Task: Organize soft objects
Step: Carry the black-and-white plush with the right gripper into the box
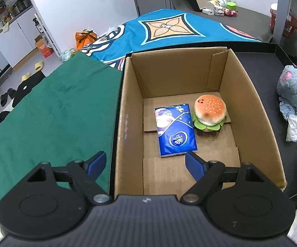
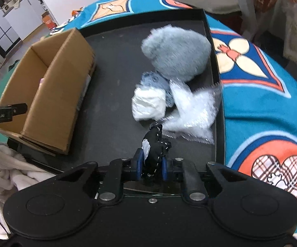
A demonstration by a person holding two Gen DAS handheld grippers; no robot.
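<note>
Only from left wrist view we see inside cardboard box (image 1: 189, 78): blue tissue pack (image 1: 176, 130) lying flat on floor, burger plush (image 1: 209, 111) just beside it. Left gripper (image 1: 146, 160) hangs over box's near edge, jaws spread, nothing between. Right wrist view gives us what left barely shows: right gripper (image 2: 150, 164) pinching black stitched pouch (image 2: 155, 146) over black tray (image 2: 111, 103); grey plush (image 2: 177, 51), white wad (image 2: 148, 105), clear plastic bag (image 2: 193, 111) lying beyond.

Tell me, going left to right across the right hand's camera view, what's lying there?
Cardboard box → white crumpled wad → clear plastic bag → patterned blue blanket.
</note>
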